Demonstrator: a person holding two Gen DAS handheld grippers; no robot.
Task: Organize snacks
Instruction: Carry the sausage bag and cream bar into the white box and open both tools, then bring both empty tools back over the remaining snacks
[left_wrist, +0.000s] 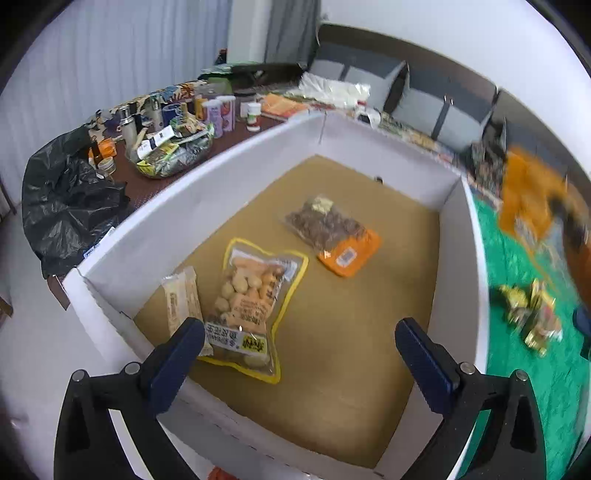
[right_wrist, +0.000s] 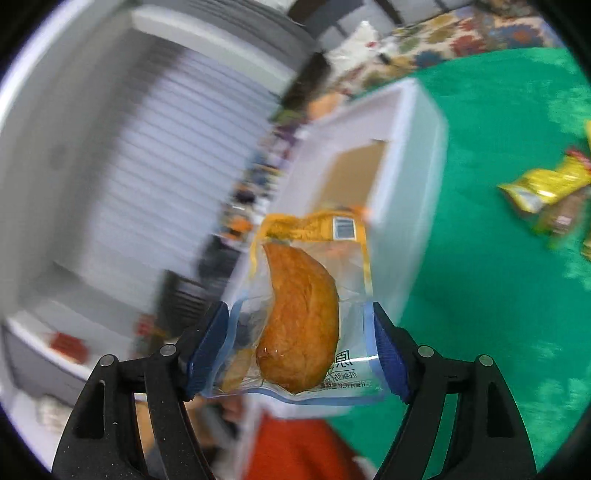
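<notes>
Green worktop (right_wrist: 498, 110) under white box (left_wrist: 155, 236); I see left gripper (left_wrist: 299, 354) jaws wide, empty; right gripper (right_wrist: 301, 350) jaws clamp clear snack pouch (right_wrist: 306, 310).

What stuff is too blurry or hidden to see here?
- Left wrist view: orange packet at the right, smeared by motion blur.
- Left wrist view: cracker bar, lower end behind a finger of the left hand-held gripper.
- Right wrist view: box, blurred, contents not visible.
- Right wrist view: yellow wrappers, cut by the edge.
</notes>
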